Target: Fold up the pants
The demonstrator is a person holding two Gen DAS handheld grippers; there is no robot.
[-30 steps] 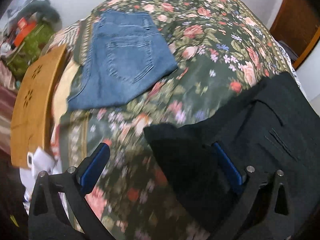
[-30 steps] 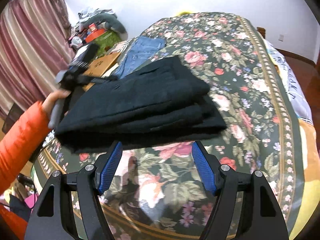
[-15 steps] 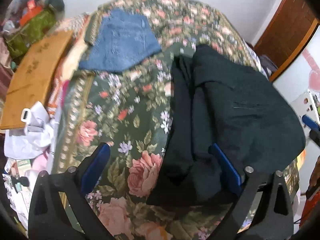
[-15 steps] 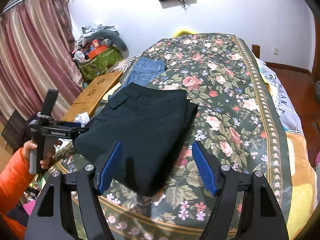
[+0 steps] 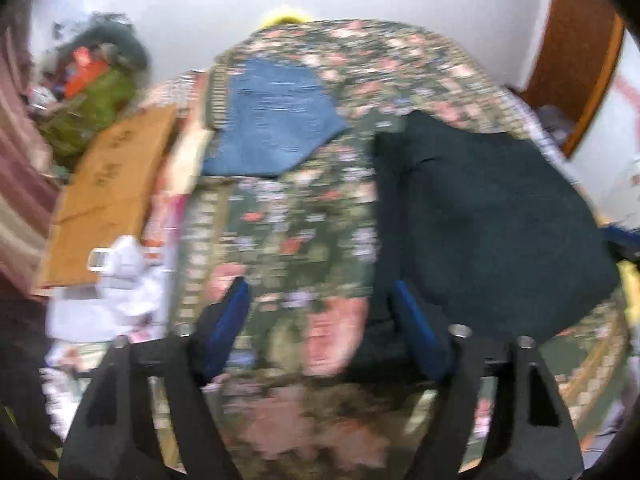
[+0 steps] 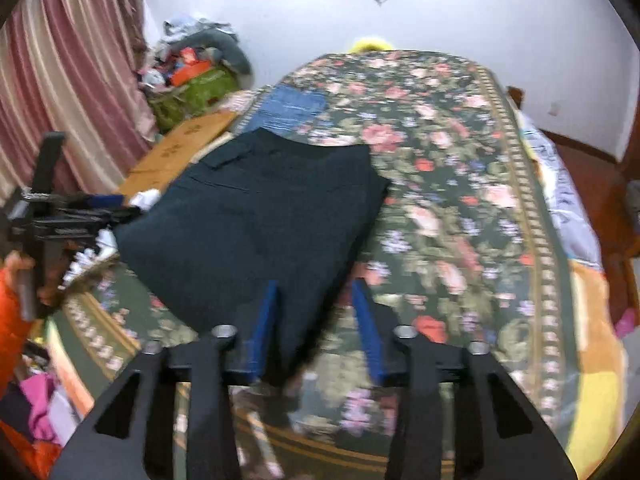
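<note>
Overhanging bedspread (image 6: 460,168) edge: folded pants (image 6: 256,216)

Right claw (image 6: 318,320) narrower than before

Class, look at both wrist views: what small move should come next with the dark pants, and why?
Probably draw both grippers clear and stop. The dark pants already lie as a flat folded rectangle on the floral bedspread, and the left gripper and right gripper have open jaws holding nothing.

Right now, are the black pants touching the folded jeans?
Cannot tell. Right wrist view has the black pants far edge overlapping the jeans; left wrist view shows bedspread between them, blurred.
</note>
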